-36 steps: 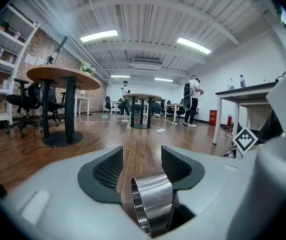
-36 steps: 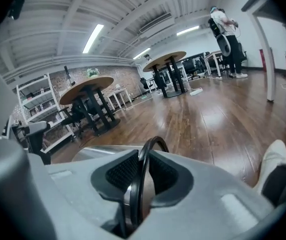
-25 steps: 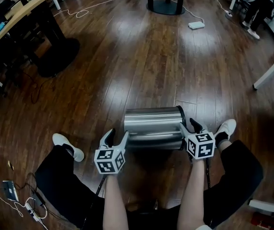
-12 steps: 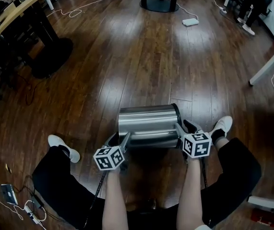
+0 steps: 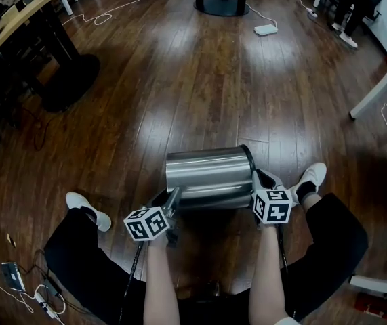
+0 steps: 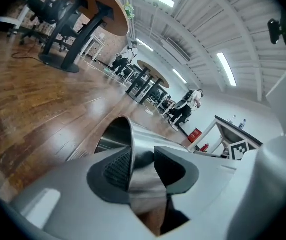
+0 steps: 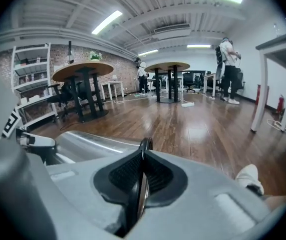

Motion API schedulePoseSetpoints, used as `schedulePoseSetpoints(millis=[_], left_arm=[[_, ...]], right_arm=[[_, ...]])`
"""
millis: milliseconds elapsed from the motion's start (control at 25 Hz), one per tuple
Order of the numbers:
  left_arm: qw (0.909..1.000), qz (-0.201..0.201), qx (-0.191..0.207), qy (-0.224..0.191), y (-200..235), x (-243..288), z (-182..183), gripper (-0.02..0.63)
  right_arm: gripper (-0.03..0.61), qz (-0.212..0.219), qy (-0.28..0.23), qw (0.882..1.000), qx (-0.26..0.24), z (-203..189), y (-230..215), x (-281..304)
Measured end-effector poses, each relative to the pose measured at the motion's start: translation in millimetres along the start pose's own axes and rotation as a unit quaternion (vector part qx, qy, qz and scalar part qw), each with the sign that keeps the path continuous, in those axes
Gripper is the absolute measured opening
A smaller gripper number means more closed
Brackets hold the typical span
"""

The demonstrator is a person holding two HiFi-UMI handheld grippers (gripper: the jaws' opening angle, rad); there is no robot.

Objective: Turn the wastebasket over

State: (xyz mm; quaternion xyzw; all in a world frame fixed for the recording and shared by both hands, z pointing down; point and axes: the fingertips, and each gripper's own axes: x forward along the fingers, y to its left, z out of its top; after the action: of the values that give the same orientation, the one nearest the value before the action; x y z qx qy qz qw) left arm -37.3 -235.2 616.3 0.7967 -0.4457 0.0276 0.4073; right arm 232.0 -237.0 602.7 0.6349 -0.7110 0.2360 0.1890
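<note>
Between closing left fingers [image 6: 115, 168], wastebasket [image 5: 207, 171] wall

Black trousers [image 5: 78, 263] cover both legs, with white shoes [image 5: 83, 207] and a dark sock [image 5: 304, 191] at the right ankle. The left hand-held gripper [image 5: 171, 198] and right hand-held gripper [image 5: 263, 179] are grey with black ribbed pads [image 6: 116, 168]. Each bears a white cube [image 5: 147, 223] of black square markers and trails a thin black cable [image 5: 133, 271]. The left one's jaws are closing, with the wastebasket [image 5: 210, 175] wall between them.
</note>
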Motion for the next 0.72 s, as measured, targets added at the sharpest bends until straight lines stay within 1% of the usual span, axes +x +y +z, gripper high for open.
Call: schedulePoseSetpoints(millis=[40, 120, 200, 280, 320, 360, 440, 520, 560, 600, 720], left_arm=[[0.9999, -0.006, 0.009, -0.004, -8, -2, 7, 0.153], [0.9988, -0.009, 0.047, -0.014, -25, -7, 29, 0.131], [0.9947, -0.002, 0.101, -0.016, -44, -11, 52, 0.115], [0.9865, 0.003, 0.164, -0.006, -65, -14, 68, 0.104], [0.9800, 0.005, 0.199, 0.001, -76, -14, 73, 0.100], [0.9718, 0.006, 0.236, 0.010, -87, -15, 75, 0.097], [0.9507, 0.006, 0.309, 0.030, -107, -13, 74, 0.090], [0.9300, 0.002, 0.364, 0.049, -124, -8, 68, 0.080], [0.9231, -0.001, 0.380, 0.056, -132, -5, 62, 0.075], [0.9185, -0.004, 0.391, 0.060, -139, -2, 56, 0.071], [0.9062, -0.009, 0.418, 0.064, -160, 6, 34, 0.064]], right_arm=[[0.000, -0.004, -0.001, 1.000, 0.016, -1, -3, -2], [-0.002, 0.002, -0.008, 0.998, 0.058, -5, -8, -3], [-0.002, 0.010, -0.006, 0.996, 0.085, -13, -9, -3], [-0.002, 0.010, 0.008, 0.995, 0.100, -27, -6, 0], [-0.002, 0.013, 0.018, 0.993, 0.112, -37, -3, 3], [-0.003, 0.021, 0.029, 0.990, 0.133, -49, 1, 6], [-0.011, 0.042, 0.049, 0.980, 0.188, -79, 10, 15], [-0.011, 0.047, 0.062, 0.969, 0.236, -106, 13, 23], [-0.011, 0.042, 0.064, 0.965, 0.252, -115, 12, 25], [-0.011, 0.036, 0.066, 0.963, 0.260, -123, 9, 27], [-0.012, 0.019, 0.086, 0.962, 0.257, -143, 0, 32]])
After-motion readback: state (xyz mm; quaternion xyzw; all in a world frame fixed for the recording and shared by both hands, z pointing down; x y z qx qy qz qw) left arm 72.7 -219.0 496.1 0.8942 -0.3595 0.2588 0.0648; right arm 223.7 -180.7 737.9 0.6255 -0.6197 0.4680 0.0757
